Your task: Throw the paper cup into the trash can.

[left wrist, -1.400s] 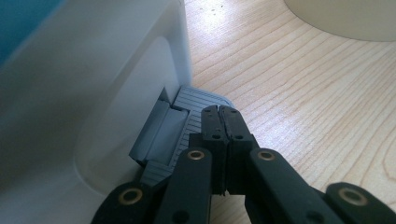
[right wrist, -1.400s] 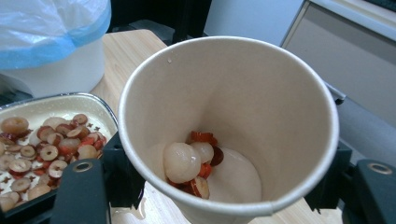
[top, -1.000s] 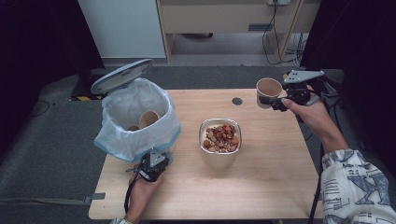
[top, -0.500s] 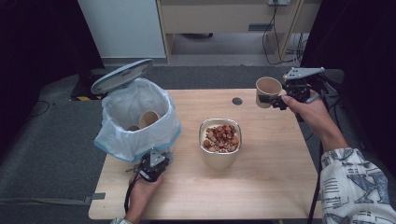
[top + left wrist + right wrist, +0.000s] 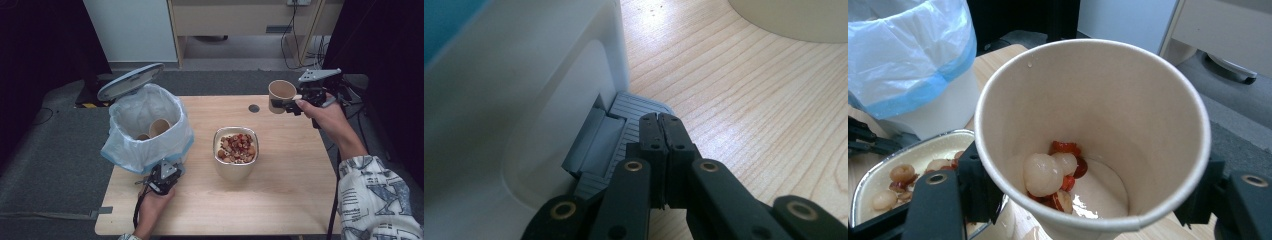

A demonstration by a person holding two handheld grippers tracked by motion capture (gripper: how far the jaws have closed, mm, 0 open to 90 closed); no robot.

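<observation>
Above the far right corner of the bench (image 5: 300, 200), the right tongs (image 5: 290, 105) are clamped on a paper cup (image 5: 281, 95), held clear of the surface; fruit pieces (image 5: 1053, 172) lie in its bottom. Near the front left edge, the left tongs (image 5: 659, 130) are pressed together, empty, resting on the pedal (image 5: 624, 120) of the lined bin (image 5: 145, 125). A bowl (image 5: 235, 150) stands mid-bench.
</observation>
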